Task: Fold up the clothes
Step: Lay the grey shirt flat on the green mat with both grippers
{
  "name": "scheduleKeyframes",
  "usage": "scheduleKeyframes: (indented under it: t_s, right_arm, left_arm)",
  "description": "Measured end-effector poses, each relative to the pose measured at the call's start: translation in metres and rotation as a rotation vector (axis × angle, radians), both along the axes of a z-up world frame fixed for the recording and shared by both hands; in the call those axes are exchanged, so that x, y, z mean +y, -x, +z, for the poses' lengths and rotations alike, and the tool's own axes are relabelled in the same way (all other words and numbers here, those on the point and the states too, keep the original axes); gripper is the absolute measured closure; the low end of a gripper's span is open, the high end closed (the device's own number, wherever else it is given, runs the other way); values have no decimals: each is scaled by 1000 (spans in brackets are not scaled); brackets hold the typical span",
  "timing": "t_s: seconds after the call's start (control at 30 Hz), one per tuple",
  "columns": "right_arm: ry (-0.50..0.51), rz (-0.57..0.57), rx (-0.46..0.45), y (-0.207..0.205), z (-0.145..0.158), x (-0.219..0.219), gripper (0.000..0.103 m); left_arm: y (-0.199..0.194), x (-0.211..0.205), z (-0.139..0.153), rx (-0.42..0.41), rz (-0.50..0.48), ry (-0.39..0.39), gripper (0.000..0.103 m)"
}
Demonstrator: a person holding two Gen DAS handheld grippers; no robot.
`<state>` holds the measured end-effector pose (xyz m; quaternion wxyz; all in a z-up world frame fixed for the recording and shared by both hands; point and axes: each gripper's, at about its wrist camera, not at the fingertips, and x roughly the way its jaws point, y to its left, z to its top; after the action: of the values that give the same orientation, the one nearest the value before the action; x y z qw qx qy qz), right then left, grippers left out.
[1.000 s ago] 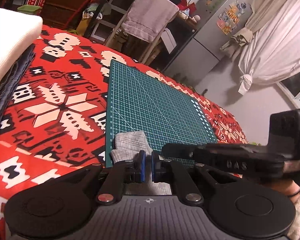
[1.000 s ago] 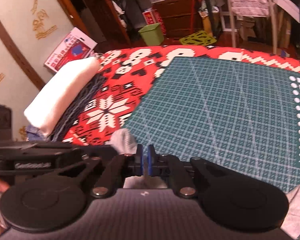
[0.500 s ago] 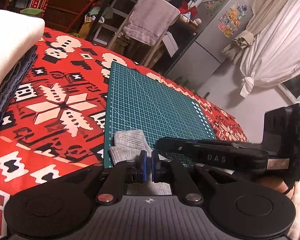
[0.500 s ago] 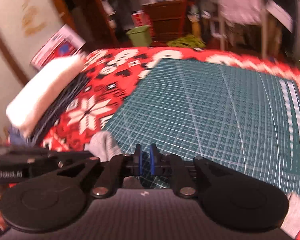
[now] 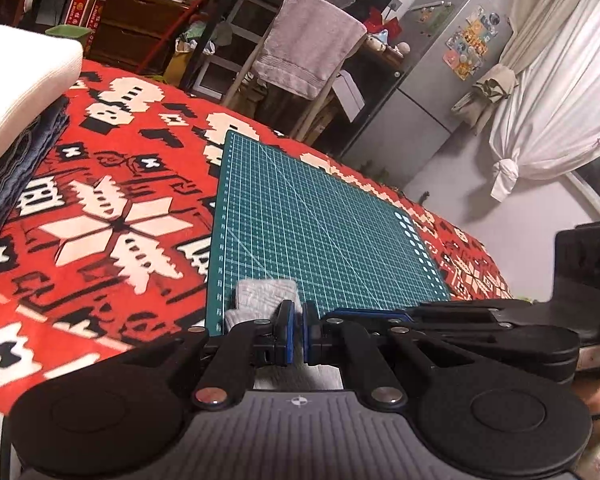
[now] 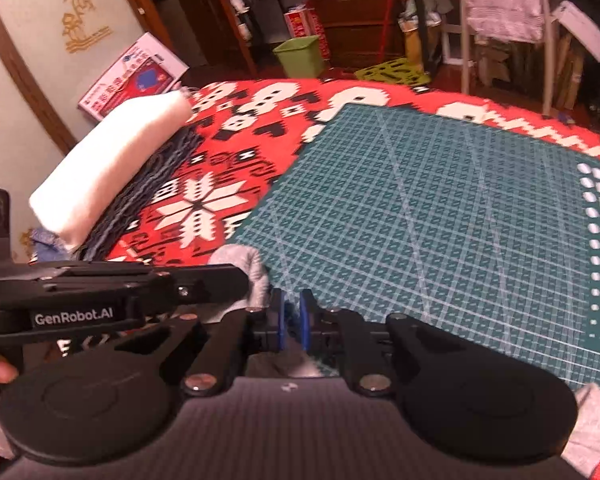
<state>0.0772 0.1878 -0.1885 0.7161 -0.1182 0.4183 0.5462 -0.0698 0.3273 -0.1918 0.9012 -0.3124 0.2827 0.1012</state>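
Left-wrist and right-wrist views of one instant, read from left to right. At far left a folded stack point(image 5: 16, 120), white cloth over dark blue, rests on the red patterned cover point(image 5: 100, 208) of what looks like a bed. Next comes the green cutting mat point(image 5: 320, 236), laid flat on that cover. At the mat's near left corner lies the grey garment point(image 5: 266, 294), a small knitted piece whose visible end points away from the cameras onto the mat, while the rest passes down under the devices and out of sight. The left tongs point(image 5: 296, 334) stand nearly closed, their blue pads a narrow slit apart with grey cloth showing in that slit, so they appear to pinch the garment's near edge. Just to the right, almost alongside, the right tongs point(image 6: 293, 326) show a slightly wider slit; pale fabric lies below them, but whether it is pinched cannot be told. A further grey fold point(image 6: 592, 432) shows at the right view's lower right edge. The garment therefore lies straight ahead of both tongs, the left nearer its bunched end, and any fold would probably carry the held edge forward over the mat.
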Motion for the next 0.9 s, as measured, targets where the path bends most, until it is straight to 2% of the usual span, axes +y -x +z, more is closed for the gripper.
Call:
scheduleKeyframes:
  t_s: [0.13, 0.23, 0.37, 0.5, 0.67, 0.77, 0.9]
  right_arm:
    - [-6, 47, 12, 4, -1, 2, 93]
    - [3, 60, -31, 9, 2, 4, 93]
    - [-20, -84, -68, -3, 13, -12, 93]
    - [-84, -48, -5, 6, 24, -28, 93]
    - [-22, -35, -17, 23, 10, -21, 93]
    - [-23, -94, 13, 20, 5, -26, 93]
    - [-82, -183, 7, 15, 22, -50, 91]
  left_arm:
    - [2, 1, 2, -23, 10, 14, 99]
    - [5, 1, 4, -39, 12, 12, 99]
    - [2, 4, -1, -11, 27, 8, 99]
    - [-1, 3, -5, -5, 32, 4, 99]
    - [-2, 2, -5, 0, 43, -3, 99]
    - [-3, 0, -3, 5, 44, -24, 99]
    - [3, 1, 3, -16, 50, -14, 99]
